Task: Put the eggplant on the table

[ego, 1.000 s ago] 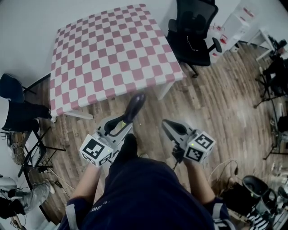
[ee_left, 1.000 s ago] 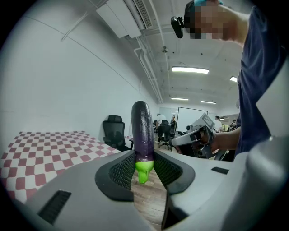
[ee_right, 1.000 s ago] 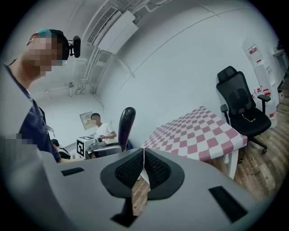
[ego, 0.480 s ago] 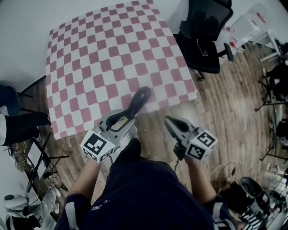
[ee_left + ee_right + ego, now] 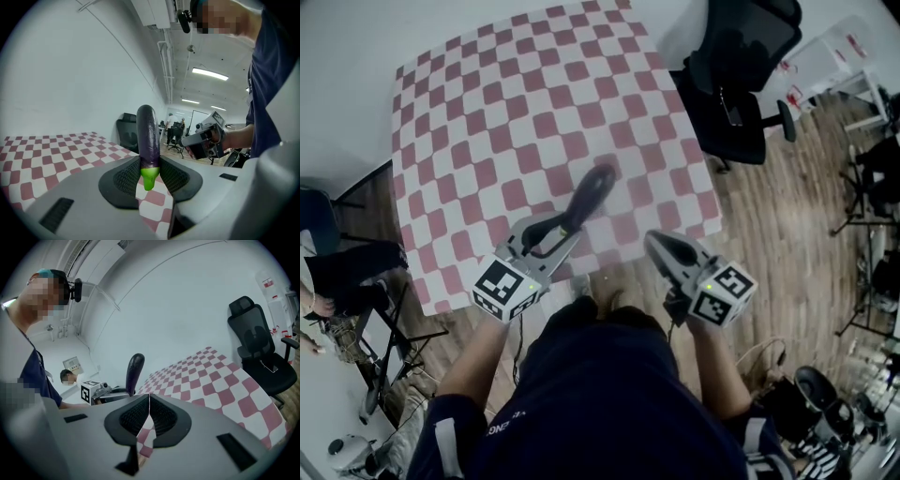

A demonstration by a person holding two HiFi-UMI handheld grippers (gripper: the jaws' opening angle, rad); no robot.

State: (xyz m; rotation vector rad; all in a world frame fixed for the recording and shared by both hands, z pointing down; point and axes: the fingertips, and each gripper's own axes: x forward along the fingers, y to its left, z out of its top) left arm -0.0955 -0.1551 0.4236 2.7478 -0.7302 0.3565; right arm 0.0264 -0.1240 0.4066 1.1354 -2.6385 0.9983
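A dark purple eggplant (image 5: 585, 196) with a green stem end (image 5: 149, 177) is clamped near its stem in my left gripper (image 5: 567, 228), and its rounded tip points forward and up. It hangs above the near part of the table (image 5: 469, 131), which wears a red-and-white checked cloth. In the left gripper view the eggplant (image 5: 147, 136) stands upright between the black pads. My right gripper (image 5: 656, 246) is shut with nothing in it, level with the left one above the table's near edge. From the right gripper view the eggplant (image 5: 134, 371) shows at the left.
A black office chair (image 5: 748, 75) stands right of the table on the wood floor. Dark chairs and stands (image 5: 342, 272) crowd the left side. More equipment stands at the far right (image 5: 872, 159). White wall lies behind the table.
Both grippers have come forward from over the floor to above the table's near edge, the eggplant still held in the left one. The table now fills more of the head view.
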